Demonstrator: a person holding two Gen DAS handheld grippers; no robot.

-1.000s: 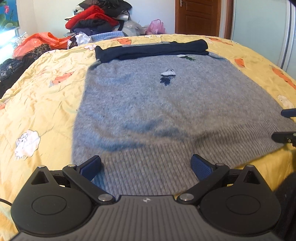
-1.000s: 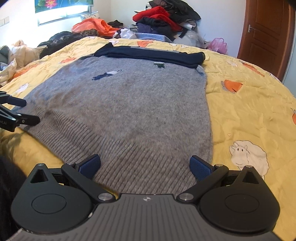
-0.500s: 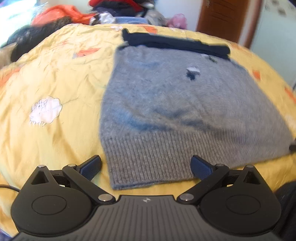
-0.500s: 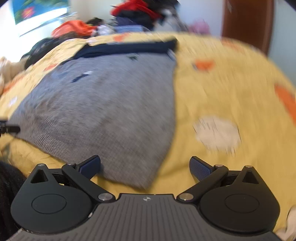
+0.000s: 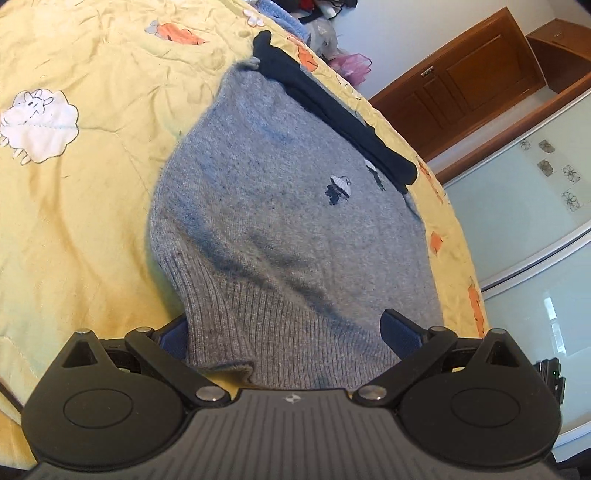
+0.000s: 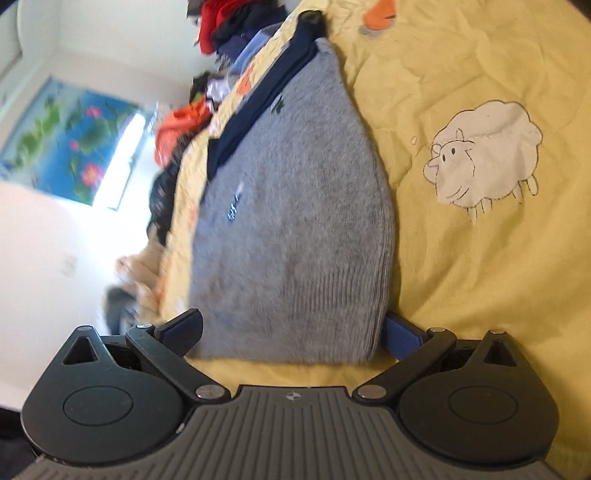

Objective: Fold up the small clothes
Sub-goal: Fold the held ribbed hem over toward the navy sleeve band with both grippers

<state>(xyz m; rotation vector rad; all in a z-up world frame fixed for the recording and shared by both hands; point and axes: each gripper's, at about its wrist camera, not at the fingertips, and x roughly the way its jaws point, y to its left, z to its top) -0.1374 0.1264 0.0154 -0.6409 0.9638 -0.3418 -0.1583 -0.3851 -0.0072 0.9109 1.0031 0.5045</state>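
Observation:
A grey knit sweater (image 5: 280, 206) lies flat on the yellow bed cover (image 5: 74, 221), with a dark navy band (image 5: 332, 114) across its far end. My left gripper (image 5: 286, 334) is open and tilted. Its fingers straddle the ribbed hem at the sweater's left corner, and the cloth hides part of the left finger. In the right wrist view the same sweater (image 6: 295, 206) and navy band (image 6: 258, 96) appear. My right gripper (image 6: 291, 332) is open too, its fingers on either side of the hem's right corner.
A pile of clothes (image 6: 229, 26) sits at the far end of the bed. A wooden door (image 5: 461, 85) and pale sliding panels (image 5: 535, 240) stand beyond the bed's right side. White sheep patches (image 6: 487, 155) mark the cover.
Both grippers have rolled sideways and moved outward and down to the sweater's two hem corners. The hem now sits between each pair of fingers. Both stay open.

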